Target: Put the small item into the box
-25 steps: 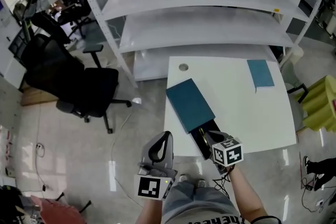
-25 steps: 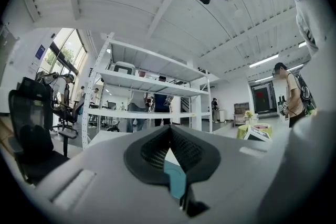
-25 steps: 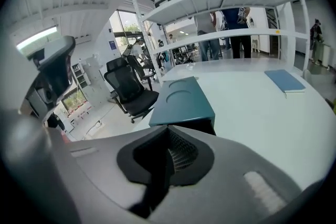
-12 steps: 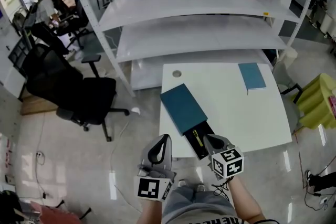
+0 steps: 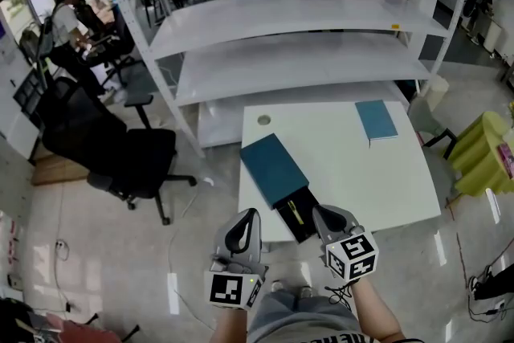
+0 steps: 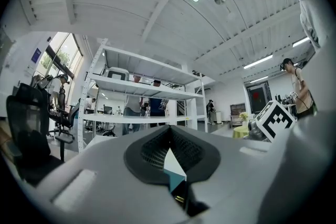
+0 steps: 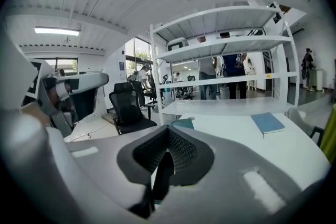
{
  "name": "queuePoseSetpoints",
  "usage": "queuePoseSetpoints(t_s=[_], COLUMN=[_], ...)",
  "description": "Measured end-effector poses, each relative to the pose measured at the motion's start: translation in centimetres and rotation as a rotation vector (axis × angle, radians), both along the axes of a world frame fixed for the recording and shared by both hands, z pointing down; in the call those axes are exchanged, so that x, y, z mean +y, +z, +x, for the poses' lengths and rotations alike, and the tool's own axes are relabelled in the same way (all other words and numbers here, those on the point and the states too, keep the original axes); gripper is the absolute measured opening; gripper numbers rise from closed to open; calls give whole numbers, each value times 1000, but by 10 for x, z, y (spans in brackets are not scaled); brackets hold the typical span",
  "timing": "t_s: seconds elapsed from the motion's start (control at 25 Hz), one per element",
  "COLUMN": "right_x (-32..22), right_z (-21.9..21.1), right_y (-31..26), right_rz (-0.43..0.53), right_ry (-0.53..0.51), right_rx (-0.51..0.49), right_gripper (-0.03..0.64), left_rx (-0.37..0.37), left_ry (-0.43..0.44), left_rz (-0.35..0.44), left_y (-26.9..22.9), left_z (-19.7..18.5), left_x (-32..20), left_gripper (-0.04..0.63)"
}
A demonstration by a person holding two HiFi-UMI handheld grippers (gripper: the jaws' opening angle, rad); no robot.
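left fingers (image 5: 252, 214): pressed together, nothing between them; held off the near desk edge.
right fingers (image 5: 316, 211): together as well, empty; tips just over the near end of the tray.
small item: little yellowish piece (image 5: 295, 212), lying in the black pull-out tray (image 5: 305, 229), between my two sets of fingers and nearer the right ones.
long axis: seems to run along the tray, away from me and slightly left.
box: flat teal box (image 5: 274, 169) on the white desk (image 5: 353, 173), ahead-left of the right fingers; tray drawn out toward me.
tray contents: only that piece, as far as I can see.
judgement: item looks placed; pushing the tray shut seems left, and the right fingers are nearer.
other: thin teal book (image 5: 376, 120), well ahead-right, apart.
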State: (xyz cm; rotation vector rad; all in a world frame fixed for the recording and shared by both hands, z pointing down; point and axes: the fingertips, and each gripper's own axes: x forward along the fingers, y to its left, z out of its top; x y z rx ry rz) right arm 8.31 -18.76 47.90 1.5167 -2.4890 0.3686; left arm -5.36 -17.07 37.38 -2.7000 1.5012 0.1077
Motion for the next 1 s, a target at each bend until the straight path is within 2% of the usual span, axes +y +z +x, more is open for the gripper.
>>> queuePoseSetpoints(t_s=[0.48,1.0], right_x=[23,42], right_z=[26,40], right_y=[-46,-88], right_rz=[124,291], right_ry=[33,38], right_rx=[-61,-18], right_gripper=[2,2], left_rx=[-11,-10], left_ry=[4,2], left_rz=[21,38], left_y=[-9,-14], left_z=[16,32], left_x=[17,25], left_gripper=[9,9])
